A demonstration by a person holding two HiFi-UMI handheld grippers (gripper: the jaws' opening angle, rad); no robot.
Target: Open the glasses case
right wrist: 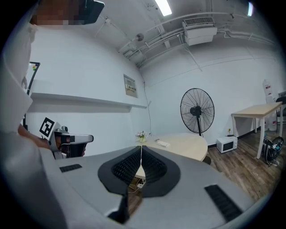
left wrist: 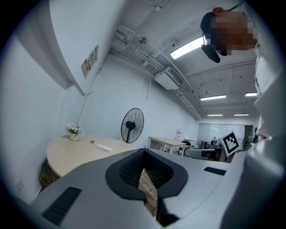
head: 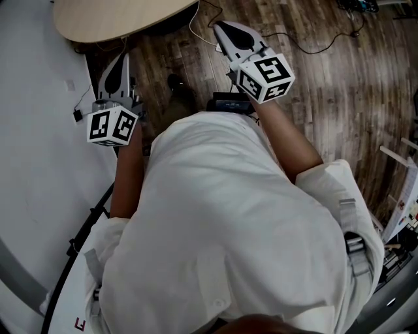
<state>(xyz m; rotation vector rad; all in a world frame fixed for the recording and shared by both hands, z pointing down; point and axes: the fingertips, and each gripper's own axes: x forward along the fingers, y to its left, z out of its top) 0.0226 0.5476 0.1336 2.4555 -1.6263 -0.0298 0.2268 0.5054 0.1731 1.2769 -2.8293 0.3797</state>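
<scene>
The left gripper (left wrist: 144,152) has its jaws pressed together at the tips. Nothing is between the ribbed pads, and only a sliver of wooden floor (head: 326,72) shows through the gap lower down. The right gripper (right wrist: 141,150) is likewise closed tip to tip and holds nothing. In the head view both are held out in front of the person's white shirt (head: 222,222), over the floor and short of the rounded desk (head: 117,19); neither touches anything. A small pale oblong case (left wrist: 103,147) lies flat on the desk top, well apart from both grippers and ahead of them. It is too small to tell for certain that it is the glasses case, or whether it is open. A little flower pot (left wrist: 73,132) stands further back on the same desk, and a standing fan (right wrist: 197,111) is beyond it.
</scene>
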